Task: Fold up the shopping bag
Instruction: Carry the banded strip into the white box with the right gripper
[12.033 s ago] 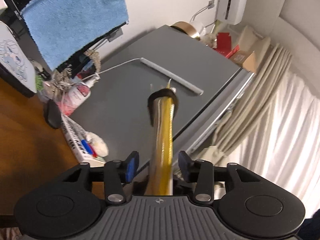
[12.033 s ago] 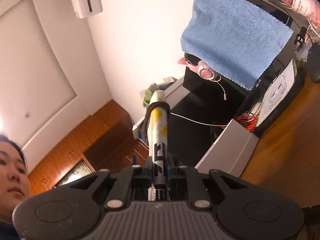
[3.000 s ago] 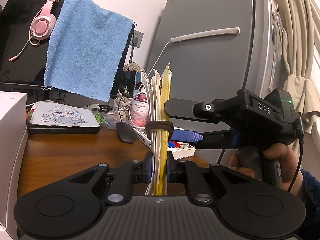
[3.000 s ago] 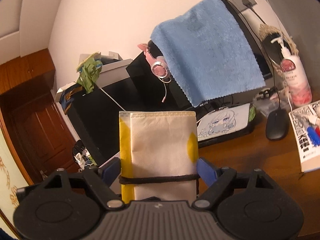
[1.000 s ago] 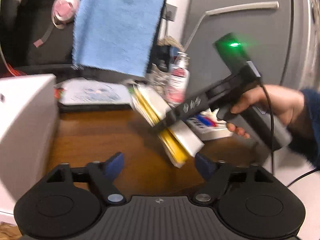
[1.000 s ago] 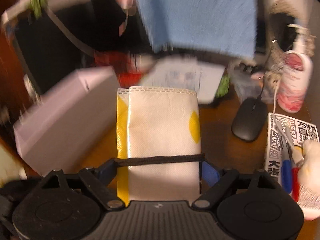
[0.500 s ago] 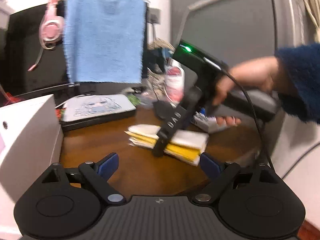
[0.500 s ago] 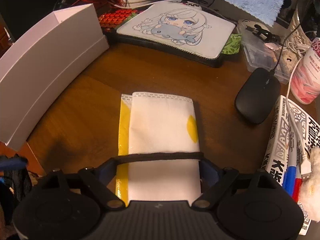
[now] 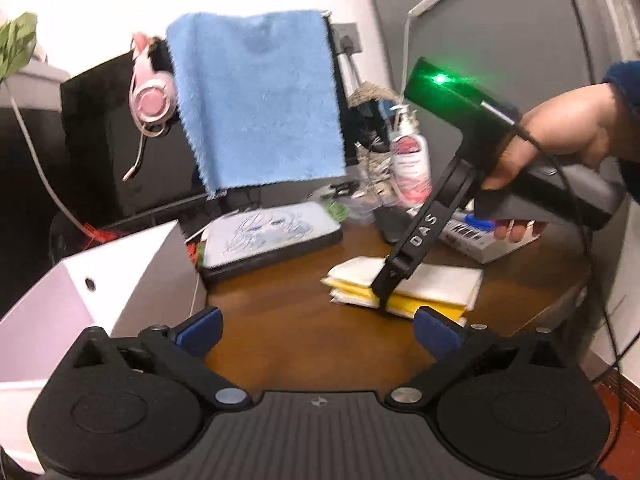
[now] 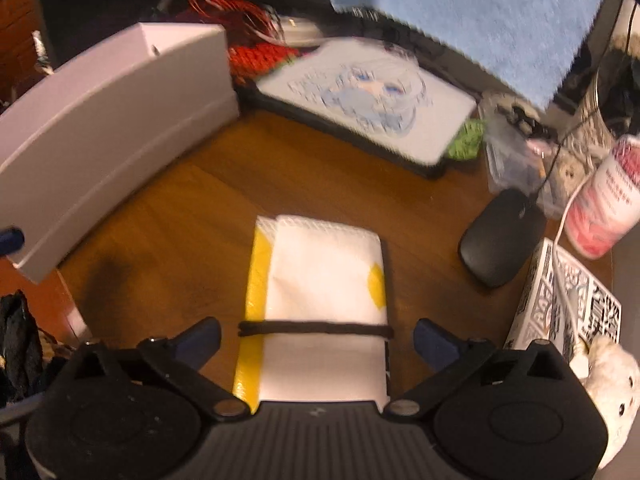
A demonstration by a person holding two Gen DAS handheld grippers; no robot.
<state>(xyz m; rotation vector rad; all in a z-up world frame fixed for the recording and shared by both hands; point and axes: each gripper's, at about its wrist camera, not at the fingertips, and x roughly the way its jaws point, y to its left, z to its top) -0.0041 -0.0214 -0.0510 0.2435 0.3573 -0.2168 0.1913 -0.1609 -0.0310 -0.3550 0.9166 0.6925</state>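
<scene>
While my left fingers gape empty, my right fingers straddle, spread apart, the folded, banded bag lying on the table at twelve o'clock.

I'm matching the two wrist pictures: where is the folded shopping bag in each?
Left wrist: folded shopping bag lies right of centre on the wooden desk, under the right tongs.
Right wrist: it fills the lower centre, between open tongs.
Shared landmark: the blue towel.
</scene>
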